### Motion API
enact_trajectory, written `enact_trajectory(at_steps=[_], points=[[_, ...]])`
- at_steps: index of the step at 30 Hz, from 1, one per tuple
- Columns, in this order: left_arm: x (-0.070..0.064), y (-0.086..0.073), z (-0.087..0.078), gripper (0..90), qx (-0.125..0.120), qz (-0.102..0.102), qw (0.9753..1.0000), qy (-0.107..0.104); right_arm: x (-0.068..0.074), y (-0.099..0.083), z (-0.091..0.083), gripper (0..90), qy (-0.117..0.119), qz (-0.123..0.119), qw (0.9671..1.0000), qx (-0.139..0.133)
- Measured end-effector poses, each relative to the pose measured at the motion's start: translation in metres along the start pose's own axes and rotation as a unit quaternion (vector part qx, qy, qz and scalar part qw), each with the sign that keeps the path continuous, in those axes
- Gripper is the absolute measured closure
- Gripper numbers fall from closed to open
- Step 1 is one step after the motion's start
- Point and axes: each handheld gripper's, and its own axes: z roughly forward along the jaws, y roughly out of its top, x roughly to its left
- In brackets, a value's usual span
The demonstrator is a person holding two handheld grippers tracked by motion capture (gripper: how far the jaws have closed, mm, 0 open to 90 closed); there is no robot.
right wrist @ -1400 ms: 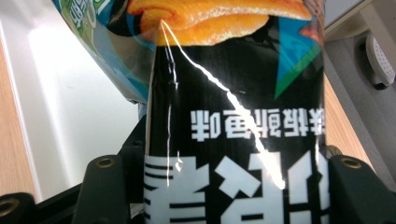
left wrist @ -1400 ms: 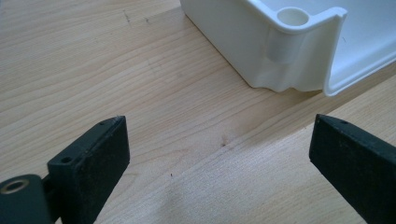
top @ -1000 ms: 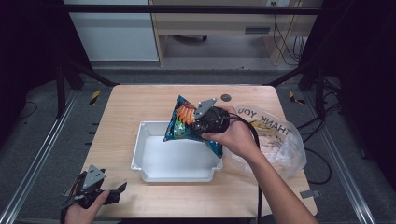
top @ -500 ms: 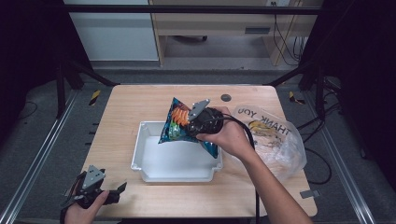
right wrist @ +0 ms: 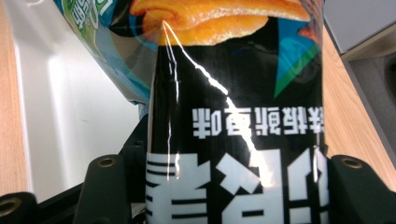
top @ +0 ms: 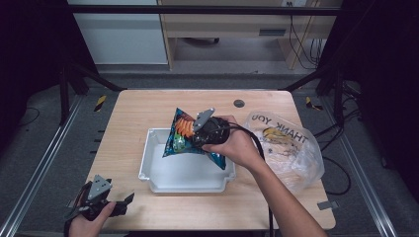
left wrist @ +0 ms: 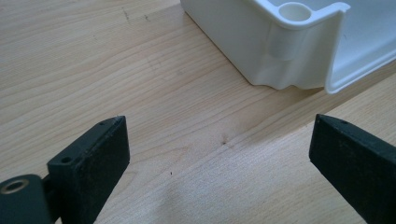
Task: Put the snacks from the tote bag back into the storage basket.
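The jaws of our right gripper (top: 197, 136) are clamped on a glossy snack bag (top: 185, 136), one jaw on each side of it in the right gripper view, and we hold the bag tilted in the air above the far right part of a white plastic tray (top: 163, 183) that sits in the middle of the wooden tabletop (top: 138, 106). Our left gripper (top: 111, 207) rests at the near left corner of the tabletop, its jaws spread wide with nothing between them, near the tray's corner. A crumpled clear plastic bag (top: 291, 148) printed "THANK YOU" lies just right of the tray.
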Motion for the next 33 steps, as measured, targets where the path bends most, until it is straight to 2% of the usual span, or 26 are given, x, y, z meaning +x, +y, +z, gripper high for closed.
enact_trajectory(at_steps=[12,33], points=[[0.0,-0.001,0.001,4.6,0.0,-0.003,1.0,-0.003,0.009,0.008,0.014,41.0,0.02,-0.013,0.9997,0.004],[0.0,-0.001,0.002,4.6,0.0,-0.004,1.0,-0.005,0.016,0.012,0.02,41.1,0.042,-0.029,0.9987,-0.003]])
